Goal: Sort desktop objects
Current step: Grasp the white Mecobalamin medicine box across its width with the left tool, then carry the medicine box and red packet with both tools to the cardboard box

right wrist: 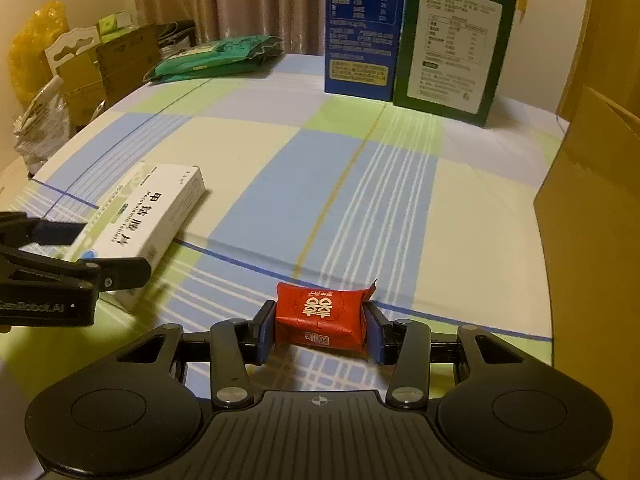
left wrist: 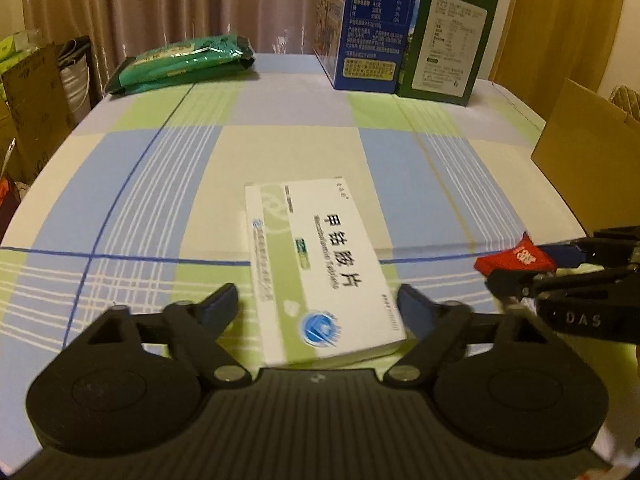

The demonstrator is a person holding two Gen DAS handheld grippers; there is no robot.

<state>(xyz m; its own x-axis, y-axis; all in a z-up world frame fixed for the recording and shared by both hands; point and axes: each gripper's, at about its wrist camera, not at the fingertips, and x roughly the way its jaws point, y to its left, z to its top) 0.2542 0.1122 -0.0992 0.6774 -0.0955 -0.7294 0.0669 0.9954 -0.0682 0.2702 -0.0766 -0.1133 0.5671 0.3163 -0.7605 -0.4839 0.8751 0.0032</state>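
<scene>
Two hand-held grippers work over a table (right wrist: 256, 152) covered in a blue, green and cream checked cloth. The left hand-held gripper (left wrist: 318, 306) is spread wide, its blue-padded fingers on either side of a white and green medicine box (left wrist: 320, 268) lying flat on the cloth; the right pad sits at the box edge, the left one stands just apart. The box carries Chinese characters and a line of Latin text ending in "Tablets". The right hand-held gripper (right wrist: 320, 330) is clamped on a small red candy packet (right wrist: 322, 316) printed with a white double-happiness sign, near the front of the table. At the far edge stand a blue carton (right wrist: 362, 28) and a green carton (right wrist: 452, 40) with nutrition tables, too small to read, and green packets (left wrist: 182, 62) lie to their left.
</scene>
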